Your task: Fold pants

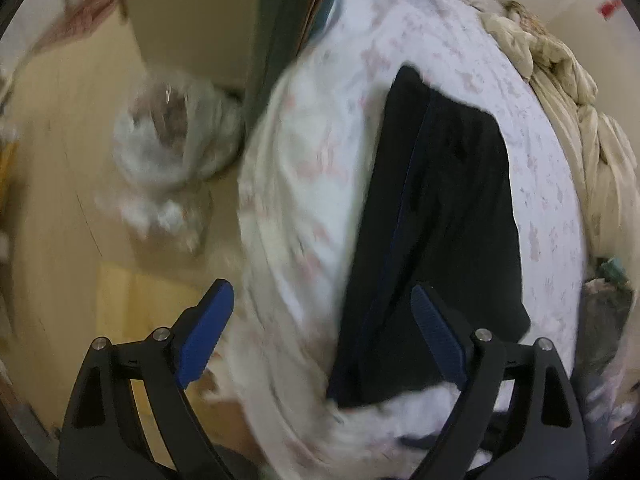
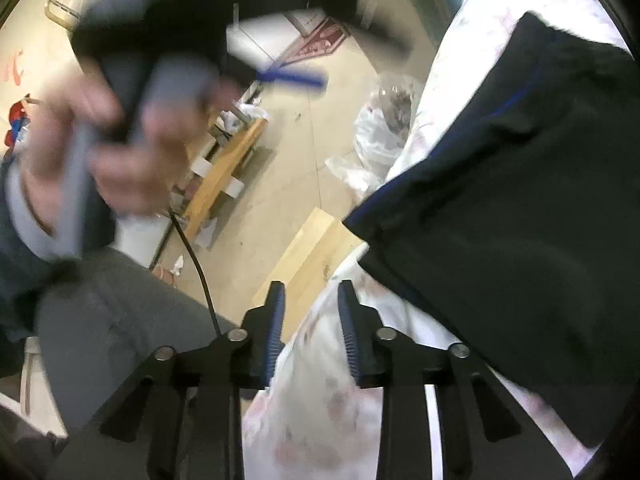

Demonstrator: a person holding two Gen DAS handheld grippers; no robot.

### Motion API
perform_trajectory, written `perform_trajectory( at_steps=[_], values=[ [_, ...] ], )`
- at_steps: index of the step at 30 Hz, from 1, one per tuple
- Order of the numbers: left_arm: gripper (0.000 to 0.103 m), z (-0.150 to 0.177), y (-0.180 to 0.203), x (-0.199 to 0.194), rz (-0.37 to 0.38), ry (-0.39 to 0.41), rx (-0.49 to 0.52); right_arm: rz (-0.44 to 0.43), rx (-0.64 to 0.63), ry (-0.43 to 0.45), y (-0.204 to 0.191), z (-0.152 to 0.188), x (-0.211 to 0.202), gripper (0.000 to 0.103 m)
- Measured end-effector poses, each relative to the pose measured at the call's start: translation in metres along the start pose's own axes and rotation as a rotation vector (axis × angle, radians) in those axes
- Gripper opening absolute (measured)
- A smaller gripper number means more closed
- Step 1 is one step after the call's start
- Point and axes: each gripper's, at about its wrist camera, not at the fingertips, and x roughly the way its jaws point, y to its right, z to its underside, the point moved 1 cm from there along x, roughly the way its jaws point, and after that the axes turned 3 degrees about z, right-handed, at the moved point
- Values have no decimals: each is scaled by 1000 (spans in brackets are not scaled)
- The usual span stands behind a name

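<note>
Black pants (image 1: 436,216) with a thin blue side stripe lie folded on a bed with a white floral sheet (image 1: 320,168). My left gripper (image 1: 322,300) is open wide and empty, above the near end of the pants and the bed's left edge. In the right wrist view the pants (image 2: 512,216) fill the right side. My right gripper (image 2: 311,300) is open with a narrower gap, empty, over the bed's edge (image 2: 320,400) left of the pants. The left gripper and the hand holding it (image 2: 132,120) show blurred at upper left.
A clear plastic bag (image 1: 172,140) lies on the tan floor beside the bed. A beige crumpled quilt (image 1: 568,92) lies along the bed's far side. A wooden board (image 2: 312,256) and a low wooden rack (image 2: 228,172) lie on the floor. A black cable (image 2: 196,264) hangs down.
</note>
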Motion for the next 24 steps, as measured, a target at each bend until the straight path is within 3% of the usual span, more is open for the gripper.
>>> perform_trajectory(
  at_steps=[2, 4, 7, 12, 15, 19, 22, 24],
  values=[
    [88, 22, -1, 20, 16, -58, -25, 5, 54, 57, 16, 6, -33, 41],
    [88, 37, 1, 34, 19, -75, -65, 71, 147, 130, 46, 13, -74, 66],
    [88, 56, 17, 42, 56, -90, -38, 152, 282, 210, 94, 26, -120, 70],
    [87, 62, 41, 57, -7, -101, 35, 192, 509, 233, 167, 55, -133, 72],
    [71, 69, 39, 62, -5, -126, -8, 105, 641, 202, 194, 73, -112, 72],
    [41, 72, 41, 55, -54, -106, 22, 8, 645, 150, 205, 75, -86, 73],
    [23, 76, 44, 48, -84, -92, 49, 24, 587, 128, 196, 67, -72, 73],
    [17, 78, 51, 43, -100, -73, 74, 21, 608, 147, 200, 59, -67, 70]
  ],
)
